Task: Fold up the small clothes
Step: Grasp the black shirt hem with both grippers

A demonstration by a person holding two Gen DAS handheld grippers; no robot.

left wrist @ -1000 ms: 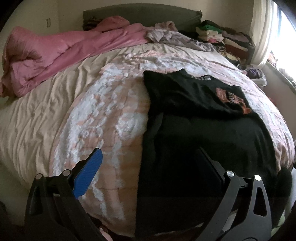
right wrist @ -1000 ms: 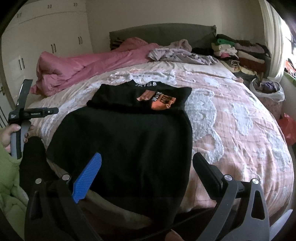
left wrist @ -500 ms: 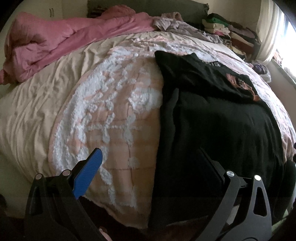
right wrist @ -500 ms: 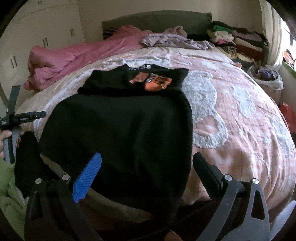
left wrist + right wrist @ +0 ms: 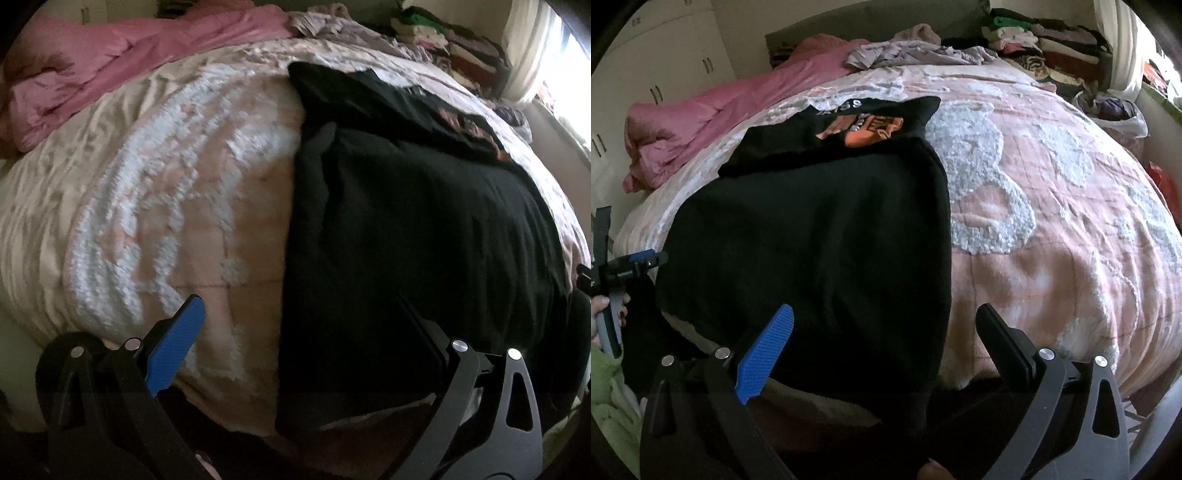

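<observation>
A black garment (image 5: 812, 251) is being shown spread flat over the near edge of a bed (image 5: 1052, 221), its hem hanging over the side at 6 o'clock. A black T-shirt (image 5: 849, 129) with an orange print is lying just beyond it, touching its far edge at 12 o'clock. The right gripper (image 5: 884, 341) is being held over the garment's near right corner, jaws wide apart and holding nothing. The left gripper (image 5: 306, 339) is being held above the garment's left edge, jaws likewise apart and empty; in the right wrist view it is seen at 9 o'clock, gripped by a hand (image 5: 598, 314). A pink duvet (image 5: 713, 122) is being seen bunched at 10 o'clock, folded clothes (image 5: 1045, 40) stacked at 1 o'clock. The left wrist view is blurred.
</observation>
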